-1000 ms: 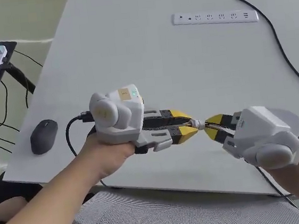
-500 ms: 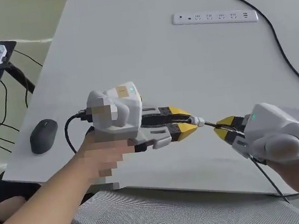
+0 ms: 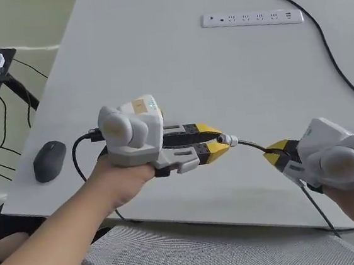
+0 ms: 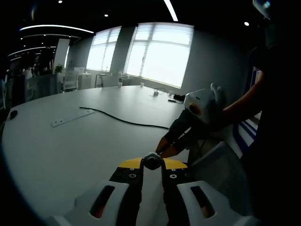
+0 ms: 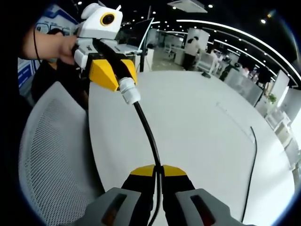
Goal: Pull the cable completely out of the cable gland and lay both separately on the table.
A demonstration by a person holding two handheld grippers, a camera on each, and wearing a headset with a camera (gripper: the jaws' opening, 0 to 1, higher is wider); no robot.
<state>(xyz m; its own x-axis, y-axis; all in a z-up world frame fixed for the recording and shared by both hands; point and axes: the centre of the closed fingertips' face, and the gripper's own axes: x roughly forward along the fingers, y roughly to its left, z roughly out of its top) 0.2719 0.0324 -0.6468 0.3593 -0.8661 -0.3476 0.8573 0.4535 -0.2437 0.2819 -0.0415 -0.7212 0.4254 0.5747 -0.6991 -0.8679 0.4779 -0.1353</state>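
Above the near edge of the counter (image 3: 177, 75), the left claw (image 3: 218, 143) is clamped on the white cable gland (image 3: 226, 140) and the right claw (image 3: 275, 154) pinches the black cable (image 3: 251, 143) (one end inside the gland), the 2 claws apart.

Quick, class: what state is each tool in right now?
Left tool: closed, holding the cable gland.
Right tool: closed, holding the cable.
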